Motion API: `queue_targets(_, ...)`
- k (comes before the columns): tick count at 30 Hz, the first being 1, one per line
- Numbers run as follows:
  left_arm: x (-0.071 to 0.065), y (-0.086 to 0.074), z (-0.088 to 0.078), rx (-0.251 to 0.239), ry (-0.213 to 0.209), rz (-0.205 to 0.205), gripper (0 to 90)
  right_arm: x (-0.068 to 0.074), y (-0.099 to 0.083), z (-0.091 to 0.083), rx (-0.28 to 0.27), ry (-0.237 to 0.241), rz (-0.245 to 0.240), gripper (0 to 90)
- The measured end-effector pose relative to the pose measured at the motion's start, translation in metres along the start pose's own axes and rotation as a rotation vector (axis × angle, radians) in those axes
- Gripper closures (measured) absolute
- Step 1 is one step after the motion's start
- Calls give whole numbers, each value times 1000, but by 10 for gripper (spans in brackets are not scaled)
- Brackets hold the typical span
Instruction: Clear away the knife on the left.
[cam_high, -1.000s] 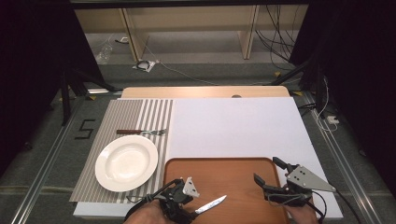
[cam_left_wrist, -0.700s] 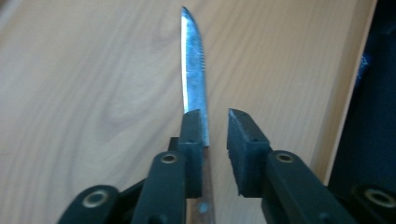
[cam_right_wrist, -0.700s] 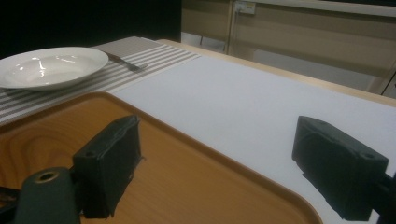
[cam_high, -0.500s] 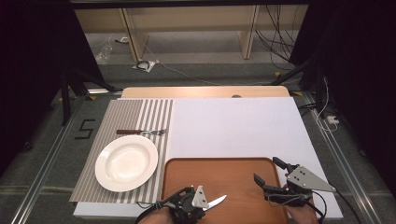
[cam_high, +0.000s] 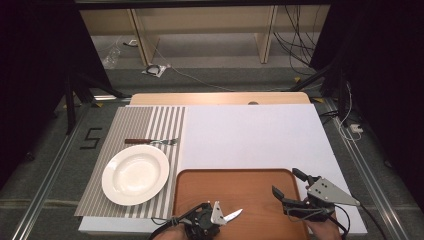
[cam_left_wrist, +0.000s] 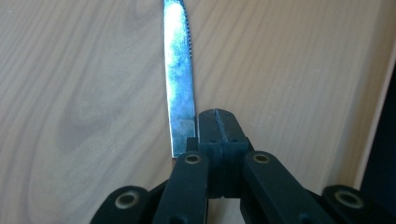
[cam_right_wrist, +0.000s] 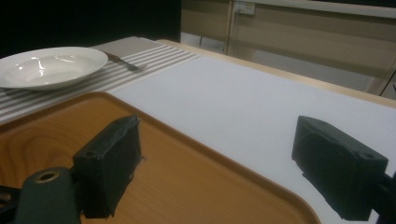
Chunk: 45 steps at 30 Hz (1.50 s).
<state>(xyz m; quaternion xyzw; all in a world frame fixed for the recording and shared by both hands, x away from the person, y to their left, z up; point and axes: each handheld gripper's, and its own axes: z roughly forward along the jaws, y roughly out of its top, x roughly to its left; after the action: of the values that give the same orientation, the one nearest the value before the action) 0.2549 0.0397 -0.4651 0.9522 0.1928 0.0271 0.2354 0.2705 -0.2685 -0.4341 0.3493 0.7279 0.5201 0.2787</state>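
Here one knife (cam_high: 231, 216) lies on one wooden tray (cam_high: 250, 186) at the near edge of the surface (cam_high: 250, 135), its blade pointing toward the tray's middle. The left gripper (cam_high: 207, 221) has its jaws brought together; they have just been closing, and in the left gripper view the two black tips meet with the knife (cam_left_wrist: 180, 79) running out beside them, its serrated edge facing right. The handle end is hidden under the jaws, so the grip looks to be on the knife, though the contact itself is not plain. The right gripper (cam_high: 290, 187) rests at the tray's right corner with its jaws spread wide and nothing between them; in the right gripper view the two pads stand well apart over the tray's rim (cam_right_wrist: 196, 144).

Left of the tray lies one striped placemat (cam_high: 145, 125). On it sit one white plate (cam_high: 135, 174) and one fork (cam_high: 150, 142), the fork lying crosswise beyond the plate and apart from it. Two hands, two grippers, one of each piece of tableware
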Motion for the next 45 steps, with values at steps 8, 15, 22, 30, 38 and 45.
queue_targets(8, 7, -3, -3, 16, 11, -20, 893, 0, 0, 0, -5, 0, -1, 164)
queue_targets(15, 18, -8, -7, 25, 43, -53, 894, 0, 0, 0, -8, -1, 1, 164)
queue_targets(22, 30, -14, -10, 26, 66, -86, 893, 0, 0, 0, -5, -1, 0, 164)
queue_targets(30, 40, -18, -11, -3, 101, -121, 893, 0, 0, 0, -8, 0, -2, 165)
queue_targets(38, 53, -25, -15, -2, 150, -150, 893, 0, 0, 0, -7, 0, -1, 164)
queue_targets(45, 60, -30, -18, 7, 171, -171, 893, 0, 0, 0, -6, 1, -1, 164)
